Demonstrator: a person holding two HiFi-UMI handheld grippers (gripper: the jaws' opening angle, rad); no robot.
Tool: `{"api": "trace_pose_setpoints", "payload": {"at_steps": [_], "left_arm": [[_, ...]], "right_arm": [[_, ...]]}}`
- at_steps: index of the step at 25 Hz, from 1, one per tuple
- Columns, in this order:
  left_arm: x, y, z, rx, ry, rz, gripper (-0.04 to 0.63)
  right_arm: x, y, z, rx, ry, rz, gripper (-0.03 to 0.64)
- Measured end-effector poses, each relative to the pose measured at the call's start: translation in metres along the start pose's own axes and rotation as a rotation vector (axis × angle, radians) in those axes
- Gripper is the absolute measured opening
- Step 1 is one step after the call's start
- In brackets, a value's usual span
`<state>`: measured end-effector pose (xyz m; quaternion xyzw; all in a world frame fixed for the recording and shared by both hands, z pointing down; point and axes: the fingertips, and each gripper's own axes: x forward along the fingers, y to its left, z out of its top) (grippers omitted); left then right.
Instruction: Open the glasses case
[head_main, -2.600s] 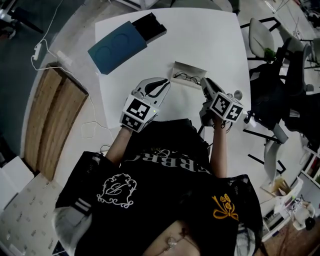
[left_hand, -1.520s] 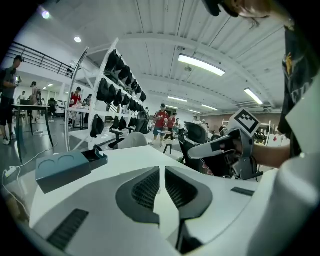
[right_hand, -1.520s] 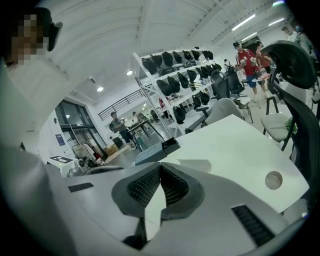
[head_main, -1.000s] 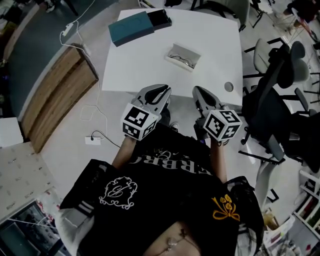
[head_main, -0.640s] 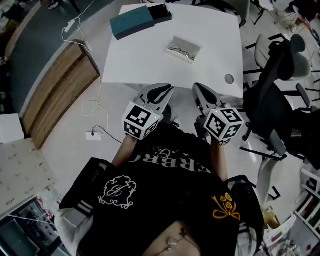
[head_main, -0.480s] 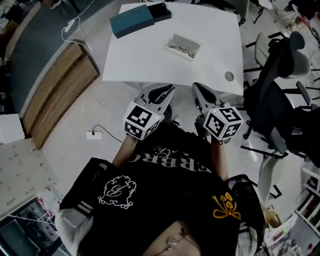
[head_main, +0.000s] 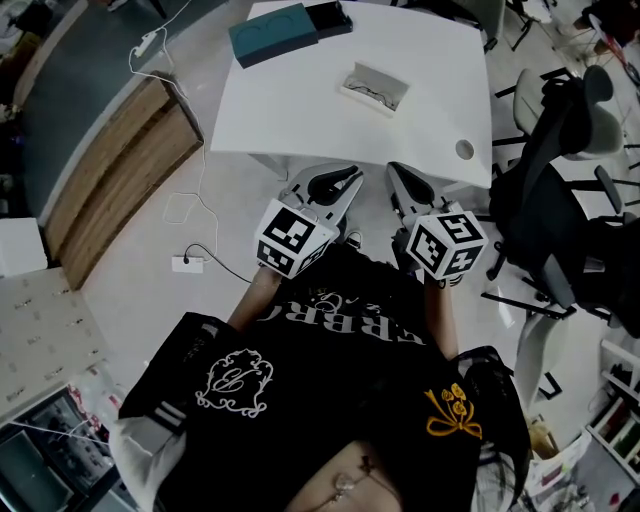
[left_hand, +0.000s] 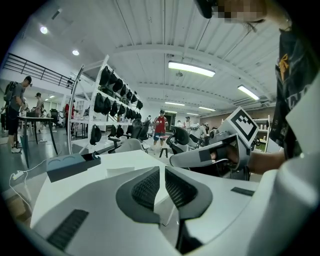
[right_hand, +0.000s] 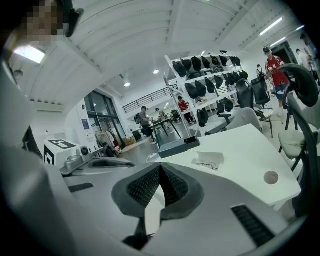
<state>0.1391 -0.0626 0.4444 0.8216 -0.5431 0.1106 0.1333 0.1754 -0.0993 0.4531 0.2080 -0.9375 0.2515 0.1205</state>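
Glasses case looks light, rigid, slidey, so pinch its long rim; left gripper barely apart and empty, right gripper clenched empty.

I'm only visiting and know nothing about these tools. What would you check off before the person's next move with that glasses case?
1. Glasses case lies open on the table, with the glasses showing inside: ok.
2. Left gripper is empty, jaws a slim gap apart: ok.
3. Right gripper is empty, jaws shut: ok.
4. Grippers close to the case: not ok. Both are held off the table's near edge, well short of the case.
5. Teal box sits apart from the case: ok.
6. Lid folded fully back: cannot tell.
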Motion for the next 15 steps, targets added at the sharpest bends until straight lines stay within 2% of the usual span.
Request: {"api": "trace_pose_setpoints", "payload": {"at_steps": [15], "left_arm": [[-0.0056, 0.0032, 0.0042, 0.013, -0.008, 0.021, 0.046]], "right_arm": [[0.0010, 0.0013, 0.0060, -0.014, -0.006, 0.001, 0.012]]}}
